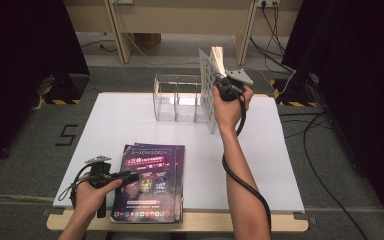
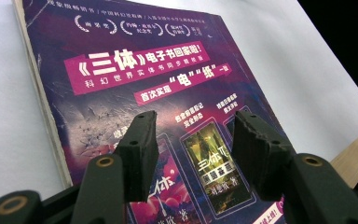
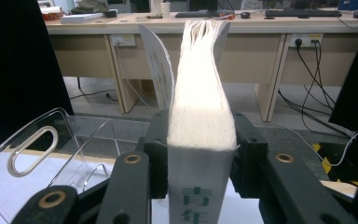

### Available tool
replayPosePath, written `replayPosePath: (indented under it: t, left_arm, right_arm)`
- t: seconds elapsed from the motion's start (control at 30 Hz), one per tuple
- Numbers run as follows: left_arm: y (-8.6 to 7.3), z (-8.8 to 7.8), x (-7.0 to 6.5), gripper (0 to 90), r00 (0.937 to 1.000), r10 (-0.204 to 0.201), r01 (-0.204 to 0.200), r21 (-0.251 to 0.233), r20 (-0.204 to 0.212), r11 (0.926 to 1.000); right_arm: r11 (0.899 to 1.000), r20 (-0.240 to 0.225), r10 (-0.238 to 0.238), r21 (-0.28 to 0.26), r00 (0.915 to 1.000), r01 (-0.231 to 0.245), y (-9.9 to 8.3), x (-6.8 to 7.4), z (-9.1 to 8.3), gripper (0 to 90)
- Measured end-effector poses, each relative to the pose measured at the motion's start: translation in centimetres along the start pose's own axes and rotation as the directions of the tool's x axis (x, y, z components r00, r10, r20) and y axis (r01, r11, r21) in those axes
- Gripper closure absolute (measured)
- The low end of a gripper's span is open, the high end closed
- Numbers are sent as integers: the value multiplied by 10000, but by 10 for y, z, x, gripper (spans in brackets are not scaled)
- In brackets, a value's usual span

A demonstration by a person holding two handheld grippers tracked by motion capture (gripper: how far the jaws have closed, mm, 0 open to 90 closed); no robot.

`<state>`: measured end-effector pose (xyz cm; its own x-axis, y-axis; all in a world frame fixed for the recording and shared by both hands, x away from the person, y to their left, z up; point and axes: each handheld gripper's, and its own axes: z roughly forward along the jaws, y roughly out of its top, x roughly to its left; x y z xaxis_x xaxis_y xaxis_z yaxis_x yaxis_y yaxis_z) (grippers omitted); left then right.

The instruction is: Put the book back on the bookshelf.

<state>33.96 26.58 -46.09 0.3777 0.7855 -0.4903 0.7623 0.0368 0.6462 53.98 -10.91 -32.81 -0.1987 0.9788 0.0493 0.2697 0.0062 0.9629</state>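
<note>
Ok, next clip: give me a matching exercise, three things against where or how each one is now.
Things:
1. book
2. magazines
3. clear rack

States:
a. lying flat at the near edge of the table, left gripper open above
b. standing at the far side of the table
c. upright, between the right gripper jaws, beside the rack

Pairs: 1-c, 2-a, 3-b

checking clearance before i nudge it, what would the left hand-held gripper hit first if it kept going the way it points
Probably the purple magazine. The left hand-held gripper points low across its cover with jaws open and nothing between them, so the tips would likely meet the cover, though depth is hard to judge.
</note>
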Motion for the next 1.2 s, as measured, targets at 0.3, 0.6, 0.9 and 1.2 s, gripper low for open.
replayPosePath:
  t: [0.3, 0.6, 0.9, 1.2]
  left_arm:
    - [0, 0, -1, 494, 10000, 20, -20, 18, 8, 10000]
    - [0, 1, -2, 494, 10000, 46, -46, 16, 24, 10000]
    - [0, 1, -3, 489, 10000, 57, -57, 22, 5, 10000]
    - [-1, 2, -4, 486, 10000, 67, -67, 41, -10, 10000]
  right_arm:
    - [10000, -47, -19, -13, 10000, 19, 0, 0, -4, 651]
    - [9999, -114, -102, -29, 9999, 101, -2, 0, -11, 649]
    - [10000, -167, -48, -39, 9998, 47, -4, 0, -17, 646]
    - [10000, -248, -31, 2, 9997, 31, -7, -1, -24, 642]
